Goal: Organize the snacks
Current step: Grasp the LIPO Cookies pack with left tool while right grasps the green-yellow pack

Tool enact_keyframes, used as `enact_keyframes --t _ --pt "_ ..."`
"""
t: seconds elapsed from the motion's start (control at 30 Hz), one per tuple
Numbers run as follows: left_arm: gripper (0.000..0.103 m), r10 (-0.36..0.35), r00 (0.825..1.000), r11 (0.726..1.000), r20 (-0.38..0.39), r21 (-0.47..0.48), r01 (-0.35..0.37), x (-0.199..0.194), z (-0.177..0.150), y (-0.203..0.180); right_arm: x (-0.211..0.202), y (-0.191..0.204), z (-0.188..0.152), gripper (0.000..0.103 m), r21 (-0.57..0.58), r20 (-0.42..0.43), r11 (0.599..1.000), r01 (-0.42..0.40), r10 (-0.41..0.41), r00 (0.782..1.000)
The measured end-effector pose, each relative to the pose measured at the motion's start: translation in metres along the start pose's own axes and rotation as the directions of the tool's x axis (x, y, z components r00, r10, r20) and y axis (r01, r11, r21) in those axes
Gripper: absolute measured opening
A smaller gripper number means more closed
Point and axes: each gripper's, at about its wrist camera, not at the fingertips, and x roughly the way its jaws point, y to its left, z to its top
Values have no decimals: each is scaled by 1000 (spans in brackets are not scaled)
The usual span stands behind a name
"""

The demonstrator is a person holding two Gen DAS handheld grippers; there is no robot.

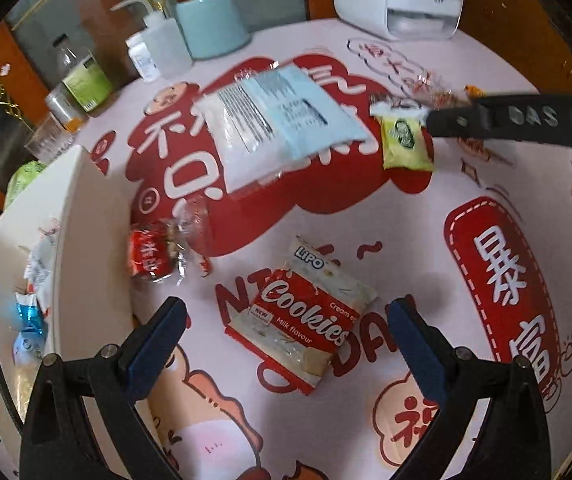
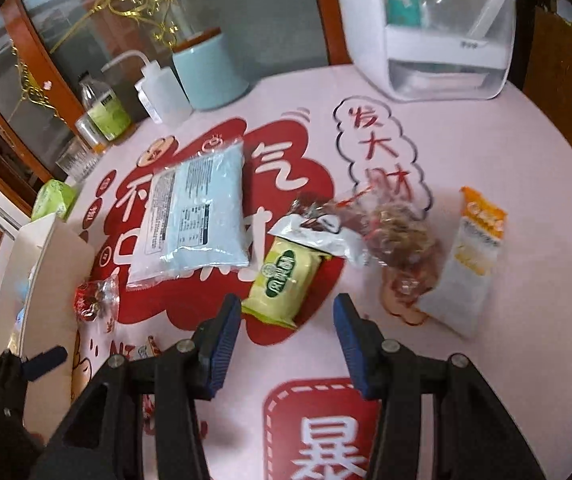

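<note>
My left gripper (image 1: 286, 320) is open and empty, its fingers on either side of a red-and-white Lipo cookies packet (image 1: 299, 322) lying on the table. My right gripper (image 2: 287, 316) is open and empty, just short of a yellow-green snack packet (image 2: 282, 280), which also shows in the left wrist view (image 1: 403, 142). A large pale blue bag (image 2: 198, 216) lies to the left. A clear wrapper of brown snacks (image 2: 397, 232) and an orange-and-white packet (image 2: 469, 256) lie to the right. A red candy packet (image 1: 154, 256) lies by a white box (image 1: 82, 240) holding several snacks.
At the back stand a light blue canister (image 2: 210, 72), a white squeeze bottle (image 2: 162, 92), a green-labelled bottle (image 2: 104, 114) and a white appliance (image 2: 429, 28). The pink printed tablecloth (image 2: 505, 160) covers the table. A green packet (image 2: 54, 198) lies behind the white box.
</note>
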Motion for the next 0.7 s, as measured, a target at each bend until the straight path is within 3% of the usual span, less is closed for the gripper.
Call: enact_keyframes --t 0.23,0.33,0.4,0.7 --pt "100 -65 994 998 -84 -26 63 24 5 6 39 14 12 48 18 -81 995 102 -100 992" --pt "100 -64 993 998 -97 -28 62 32 7 7 54 16 13 48 1 -114 991 132 -131 985" --pt "100 -59 991 998 -121 -34 55 39 9 9 55 22 12 44 -41 -93 986 163 -166 982" --pt "101 -106 978 992 -178 -81 92 56 11 17 27 -9 -20 40 0 -124 998 58 -57 991"
